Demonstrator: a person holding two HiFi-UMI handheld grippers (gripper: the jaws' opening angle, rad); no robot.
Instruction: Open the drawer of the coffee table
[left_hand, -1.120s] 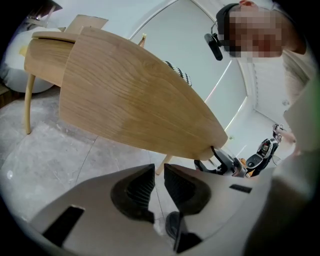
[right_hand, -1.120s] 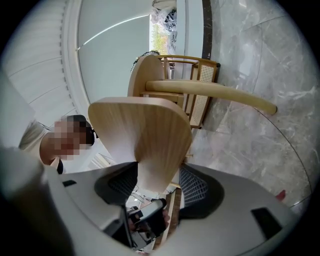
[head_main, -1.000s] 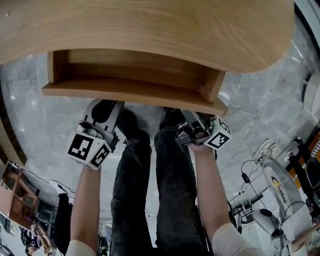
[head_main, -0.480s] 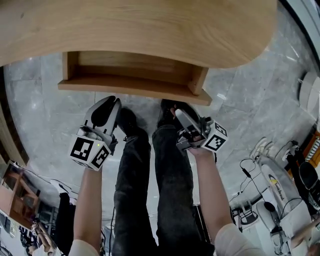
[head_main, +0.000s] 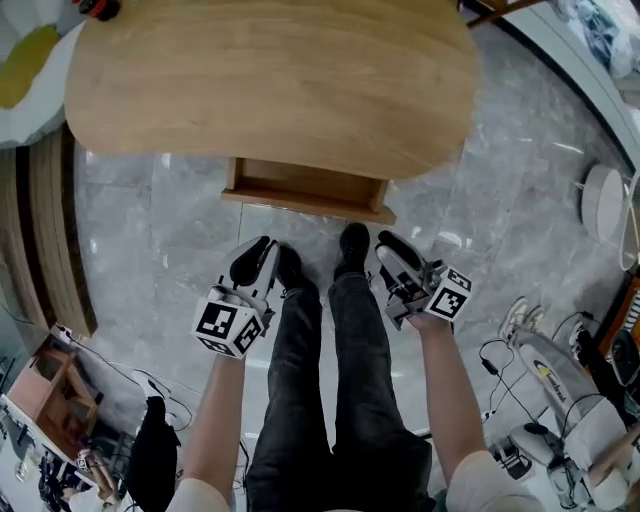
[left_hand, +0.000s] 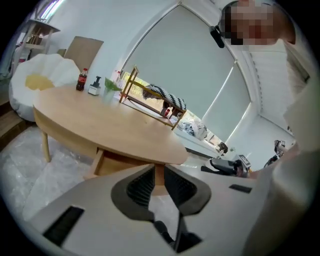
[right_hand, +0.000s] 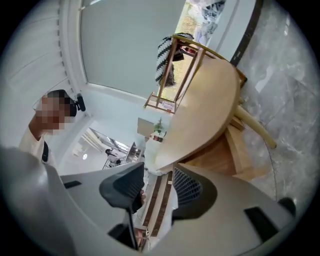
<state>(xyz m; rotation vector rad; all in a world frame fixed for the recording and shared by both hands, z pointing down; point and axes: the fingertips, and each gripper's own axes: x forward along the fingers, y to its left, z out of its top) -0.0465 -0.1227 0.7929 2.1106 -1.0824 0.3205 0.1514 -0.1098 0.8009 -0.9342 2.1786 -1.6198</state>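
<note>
Matt wooden coffee table (head_main: 270, 90) on glossy marbled floor (head_main: 150, 250).

Left gripper (head_main: 252, 263): now drawn back, well apart from the drawer (head_main: 308, 190).
Right gripper (head_main: 396, 252): drawn back likewise; jaws have just been closing, nothing between them.

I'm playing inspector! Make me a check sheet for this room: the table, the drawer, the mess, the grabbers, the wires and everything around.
Surface: wooden coffee table, top mostly bare.
Job's things: drawer stands pulled out under the top; nothing seen inside.
Clutter: cola bottle, small white bottle and green sprig at the table's far end.
Grippers: left gripper jaws slightly apart, empty; right gripper jaws apart, have just been closing, nothing between them; both clear of the drawer.
Cables: black cables on the floor at the right.
Surroundings: grey marble floor, white beanbag, wooden rack beyond the table.
</note>
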